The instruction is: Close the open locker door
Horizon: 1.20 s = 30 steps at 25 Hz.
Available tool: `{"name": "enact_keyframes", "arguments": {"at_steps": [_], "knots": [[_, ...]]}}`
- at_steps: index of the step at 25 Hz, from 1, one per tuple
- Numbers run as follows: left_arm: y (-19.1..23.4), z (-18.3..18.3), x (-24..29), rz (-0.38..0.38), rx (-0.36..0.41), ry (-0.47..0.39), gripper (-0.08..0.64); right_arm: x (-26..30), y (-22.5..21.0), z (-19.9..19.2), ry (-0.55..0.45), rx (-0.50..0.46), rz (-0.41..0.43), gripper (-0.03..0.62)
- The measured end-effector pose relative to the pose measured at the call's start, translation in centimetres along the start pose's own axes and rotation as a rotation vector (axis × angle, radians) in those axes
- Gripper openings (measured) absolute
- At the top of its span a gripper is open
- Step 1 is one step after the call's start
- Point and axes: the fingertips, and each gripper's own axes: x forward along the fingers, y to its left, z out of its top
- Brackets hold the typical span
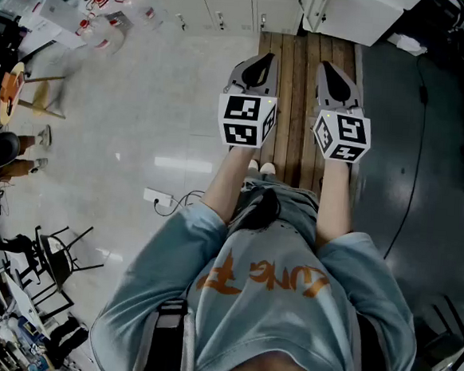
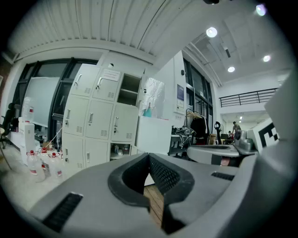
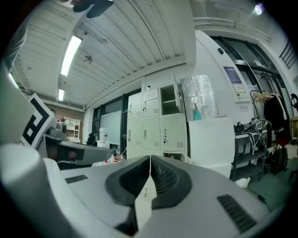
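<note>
A bank of cream lockers stands ahead, also seen as the lockers and, at the top edge of the head view, the lockers. Its upper right compartment gapes open, as does the same compartment; a lower one shows things inside. A wide white panel, also in view as the panel, stands out beside them. My left gripper and right gripper are held forward over a wooden strip, some way short of the lockers. Both are shut and empty: the left gripper and the right gripper.
A wooden floor strip leads to the lockers. Bottles stand on the floor at left. A cluttered desk with clothes lies to the right. A power strip, chairs and a seated person are on the left.
</note>
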Motion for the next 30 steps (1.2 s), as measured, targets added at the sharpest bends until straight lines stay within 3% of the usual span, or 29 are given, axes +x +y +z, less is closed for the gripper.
{"name": "enact_keyframes", "arguments": {"at_steps": [11, 18, 25, 30], "knots": [[-1.2, -0.8, 1.8, -0.026, -0.003, 0.012, 0.021, 0.4, -1.3, -0.1, 0.004, -0.013, 0.018, 0.031], [-0.4, -2.4, 3.1, 0.000, 0.002, 0.032, 0.021, 1.3, -2.6, -1.2, 0.008, 0.005, 0.036, 0.031], [0.8, 0.0, 4.2, 0.006, 0.012, -0.013, 0.021, 3.2, -1.7, 1.8, -0.030, -0.010, 0.107, 0.031], [0.9, 0.7, 5.2, 0.013, 0.020, -0.021, 0.021, 4.5, -2.9, 2.2, -0.033, -0.006, 0.114, 0.031]]}}
